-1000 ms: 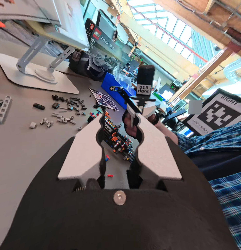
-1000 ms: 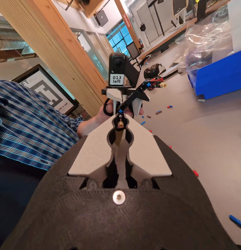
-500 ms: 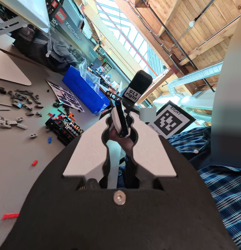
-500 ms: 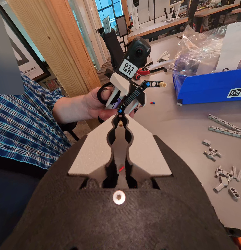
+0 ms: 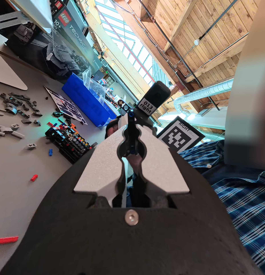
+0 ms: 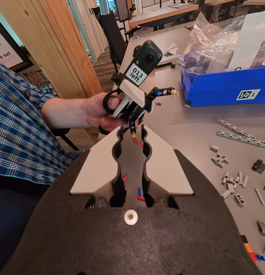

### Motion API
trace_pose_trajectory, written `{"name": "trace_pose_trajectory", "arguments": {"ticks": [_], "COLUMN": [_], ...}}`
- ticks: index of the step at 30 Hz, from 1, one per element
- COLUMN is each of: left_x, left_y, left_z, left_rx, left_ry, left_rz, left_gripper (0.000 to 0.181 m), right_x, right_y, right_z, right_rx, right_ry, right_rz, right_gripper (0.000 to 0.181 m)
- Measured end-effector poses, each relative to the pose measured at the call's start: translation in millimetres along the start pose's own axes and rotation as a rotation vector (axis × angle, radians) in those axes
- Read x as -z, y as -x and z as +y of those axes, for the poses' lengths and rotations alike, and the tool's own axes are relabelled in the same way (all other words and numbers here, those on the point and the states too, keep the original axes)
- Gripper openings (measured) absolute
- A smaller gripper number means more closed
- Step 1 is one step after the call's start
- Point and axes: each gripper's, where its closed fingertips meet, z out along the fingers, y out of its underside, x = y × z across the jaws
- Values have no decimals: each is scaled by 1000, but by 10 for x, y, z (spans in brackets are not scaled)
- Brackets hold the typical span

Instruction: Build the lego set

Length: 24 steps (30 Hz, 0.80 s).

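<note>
Grey tabletop [image 6: 195,131] fills the space under both tools, in a workshop room with wooden beams above. On this surface, to the right of the right gripper [image 6: 131,131], lie loose grey lego beams and connectors [image 6: 239,136], and further ahead stands a blue plastic bin [image 6: 218,87] with clear bags inside. The left gripper [image 5: 131,131] is closed on a bent black lego beam with blue pins and a tan peg at each end [image 5: 131,134]; the piece stands up between its fingers and reaches past the tips. In the right wrist view the same beam hangs from the left gripper, and its lower tan peg sits just in front of the right gripper's tips, which are parted with nothing between them. So the piece appears to be only in the left tool now, held in the air above the table. I judge that the step is a hand-over or re-grip of this sub-part. A half-built black lego assembly with coloured pins [image 5: 69,141] waits on the table to the left of the left gripper. The next move probably needs the right gripper to pick a new part or take the beam at a better place, with careful alignment, because the pegs are small.
</note>
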Motion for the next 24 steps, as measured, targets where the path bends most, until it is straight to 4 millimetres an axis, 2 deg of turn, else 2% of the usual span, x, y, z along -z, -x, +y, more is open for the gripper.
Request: {"name": "trace_pose_trajectory", "arguments": {"ticks": [11, 24], "left_x": [84, 50], "left_y": [123, 140], "left_z": [16, 54], "left_rx": [18, 26], "left_ry": [-6, 9], "left_rz": [-14, -9], "left_gripper": [7, 7], "right_x": [4, 136], "right_y": [-101, -131], "right_z": [61, 70], "right_rx": [-13, -23], "right_ry": [20, 4], "right_rz": [30, 65], "right_gripper": [29, 29]}}
